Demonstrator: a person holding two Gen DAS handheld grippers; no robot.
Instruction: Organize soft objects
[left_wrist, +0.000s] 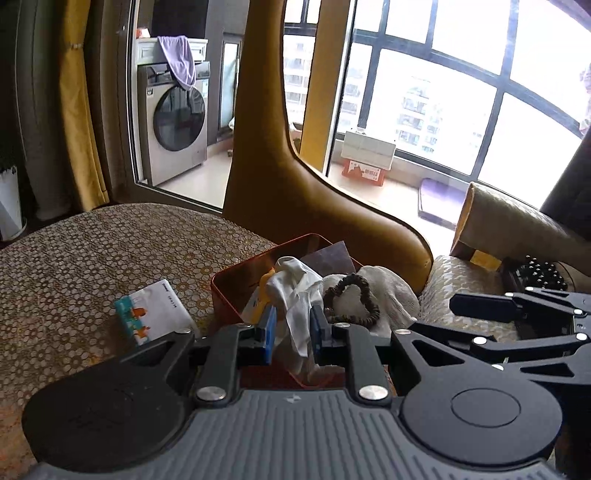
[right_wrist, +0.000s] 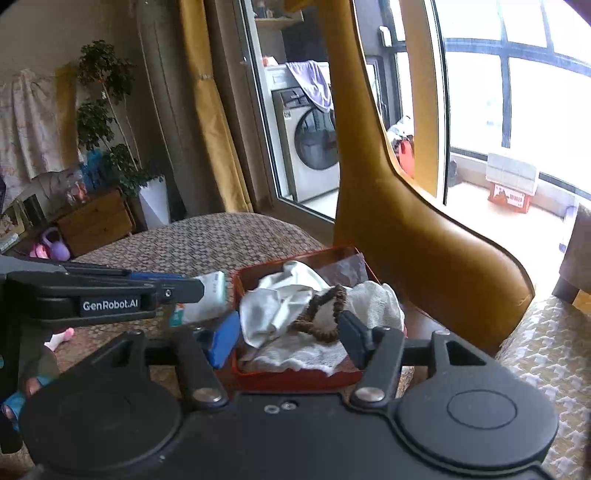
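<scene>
A red tin box (left_wrist: 229, 284) (right_wrist: 295, 378) sits on the patterned table by the yellow chair. In it lie a smooth white cloth (left_wrist: 295, 295) (right_wrist: 273, 306), a white gauze cloth (left_wrist: 388, 291) (right_wrist: 373, 299) and a brown scrunchie (left_wrist: 354, 299) (right_wrist: 321, 314). My left gripper (left_wrist: 293, 328) has its blue pads close on either side of the smooth white cloth, which hangs between them over the box. My right gripper (right_wrist: 291, 338) is open, its fingers straddling the box just above the cloths and scrunchie.
A tissue pack (left_wrist: 151, 314) (right_wrist: 207, 299) lies on the table left of the box. The yellow chair back (left_wrist: 303, 184) (right_wrist: 406, 221) rises right behind the box. A cushioned seat (right_wrist: 546, 350) is at right. The table edge curves away at left.
</scene>
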